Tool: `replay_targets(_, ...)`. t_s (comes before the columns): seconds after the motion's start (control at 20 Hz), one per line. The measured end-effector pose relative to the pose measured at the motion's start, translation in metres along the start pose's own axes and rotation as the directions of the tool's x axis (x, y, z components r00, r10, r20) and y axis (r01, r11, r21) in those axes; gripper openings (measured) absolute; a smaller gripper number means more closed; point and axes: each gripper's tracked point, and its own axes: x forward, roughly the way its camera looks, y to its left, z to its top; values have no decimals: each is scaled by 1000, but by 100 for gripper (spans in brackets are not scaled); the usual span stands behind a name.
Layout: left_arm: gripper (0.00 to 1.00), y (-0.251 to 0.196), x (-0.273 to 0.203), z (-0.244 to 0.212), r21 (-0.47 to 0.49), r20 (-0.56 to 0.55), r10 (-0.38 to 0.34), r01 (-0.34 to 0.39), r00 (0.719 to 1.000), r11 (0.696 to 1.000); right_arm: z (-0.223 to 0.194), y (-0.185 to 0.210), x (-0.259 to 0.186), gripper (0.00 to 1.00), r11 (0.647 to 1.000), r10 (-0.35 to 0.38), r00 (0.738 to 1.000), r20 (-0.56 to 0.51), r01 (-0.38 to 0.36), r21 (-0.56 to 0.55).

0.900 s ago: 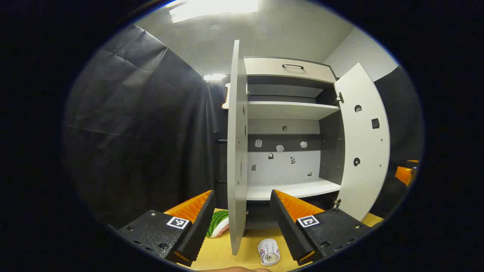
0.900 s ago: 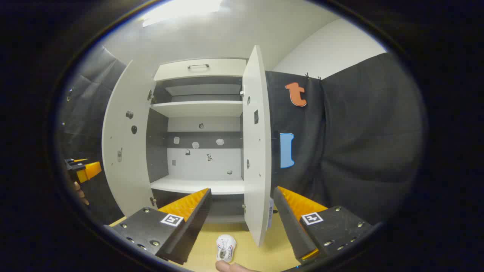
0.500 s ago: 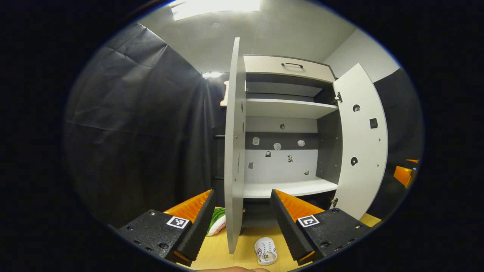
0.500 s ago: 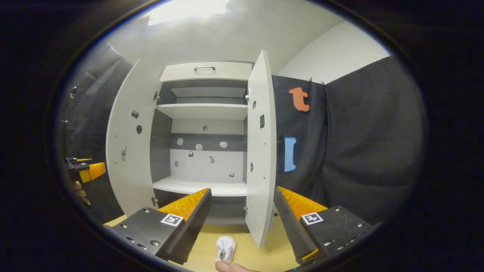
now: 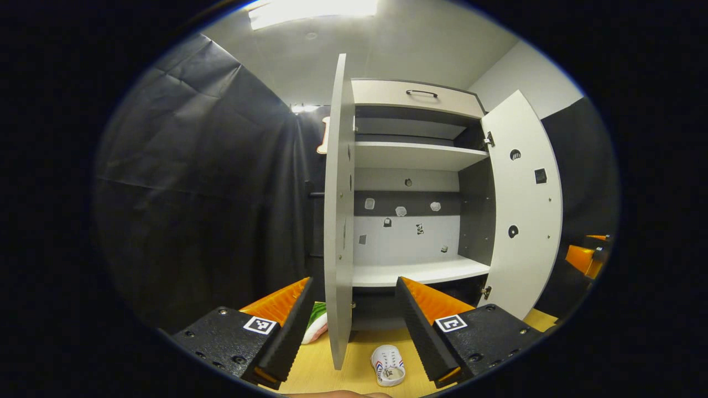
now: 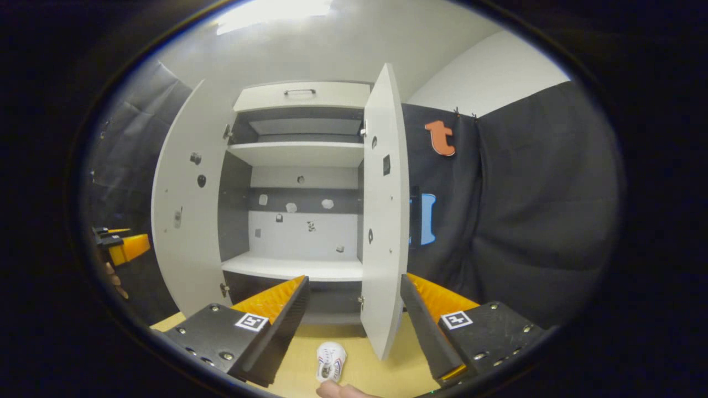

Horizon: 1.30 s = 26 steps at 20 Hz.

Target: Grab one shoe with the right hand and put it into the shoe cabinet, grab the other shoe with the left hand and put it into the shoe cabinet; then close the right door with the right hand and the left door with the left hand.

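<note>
- Black cloth walls and a pale ceiling frame the left gripper view, with the shoe cabinet standing open at centre frame over a yellow wooden floor.
- Left gripper sits at the bottom, fingers spread wide and holding nothing; the left door stands edge-on right between them.
- Low at bottom centre lies a white shoe, long axis running up the frame, its opening at the near end, toe toward the cabinet. A green-and-white striped thing peeks out behind the door's foot; whether it's the second shoe, I can't tell.
- Over to the right gripper view: same cloth, same cabinet in the upper middle, shelves bare.
- Right gripper at the bottom, fingers wide apart, empty; the right door juts out between them.
- The white shoe rests on the floor at bottom centre, lengthwise up the frame, with a fingertip just below it.
- Risk, as I judge it: dropping toward the shoe could clip that protruding door edge and swing it, narrowing the opening.
</note>
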Motion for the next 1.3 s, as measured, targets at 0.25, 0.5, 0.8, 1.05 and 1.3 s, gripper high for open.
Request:
replay_targets(0.25,89,2,-7,-11,-22,-13,-2,2,1000,1000,-50,22,27,98,999,35,997,-70,-36,-11)
replay_targets(0.5,88,1,-19,-33,-36,-30,-40,38,999,999,-150,52,47,98,994,89,969,-231,-100,-38)
replay_targets(0.8,88,20,-25,-45,-78,-35,-6,3,999,997,-287,66,71,98,995,80,909,-410,-98,-24)
replay_targets(1.05,90,16,-29,-41,-72,-27,-29,27,999,997,-369,84,81,99,995,89,848,-523,-100,6)
replay_targets(1.3,90,7,-29,-48,-69,-35,-53,50,998,996,-422,95,89,87,997,67,804,-591,-79,5)
